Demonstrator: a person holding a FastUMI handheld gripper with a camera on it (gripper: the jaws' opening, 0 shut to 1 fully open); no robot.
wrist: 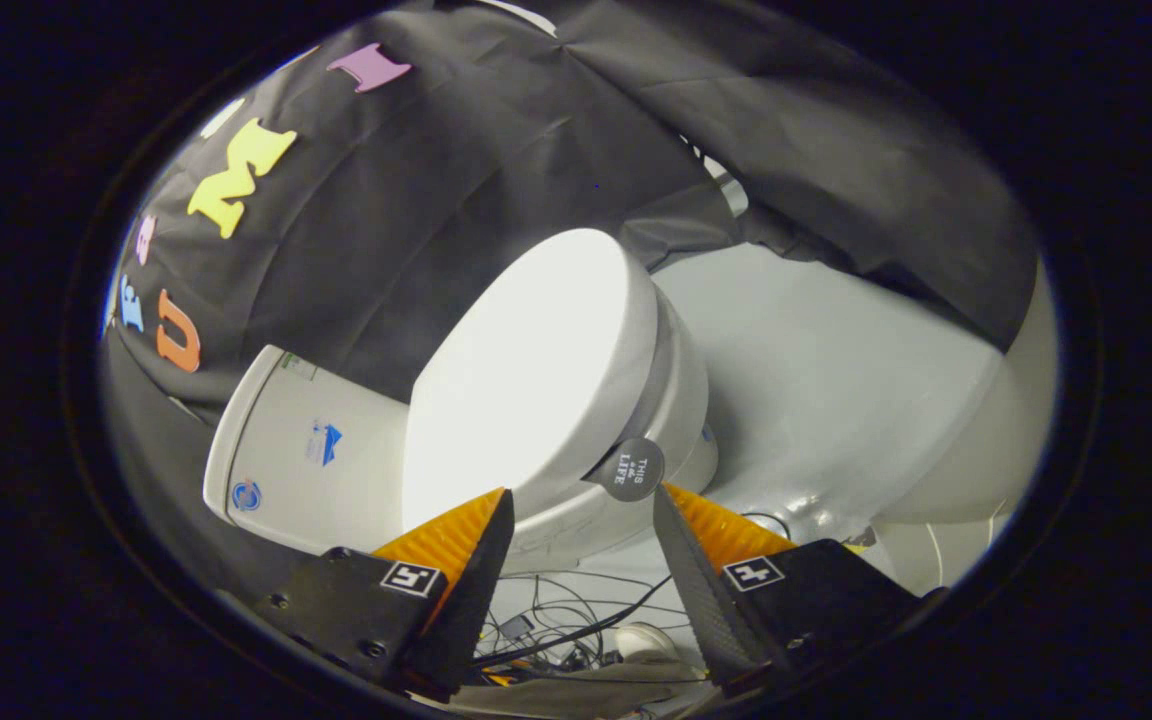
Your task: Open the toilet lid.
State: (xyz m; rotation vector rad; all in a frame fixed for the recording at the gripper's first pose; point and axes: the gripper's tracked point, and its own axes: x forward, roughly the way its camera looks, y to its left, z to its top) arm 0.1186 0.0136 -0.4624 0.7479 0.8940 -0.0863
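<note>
Two fingers of the gripper (581, 505) stand wide apart, gripping nothing. We see the toilet lid (526, 370) down on the bowl (681, 400) at twelve o'clock, its round tab (633, 468) by the one o'clock fingertip, contact unclear.

lid (526, 370) on bowl (676, 400) | tank (296, 450) left | cables (576, 620) below

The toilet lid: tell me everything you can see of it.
The toilet lid is a smooth, glossy white oval that looks like plastic, brightly lit. It lies closed on the toilet bowl, just ahead of the open gripper, whose jaws stand apart, not pressing it. A small round dark tab sticks out from under its edge near the fingertips. Beyond the lid sits the white tank, against the dark cloth wall.
</note>
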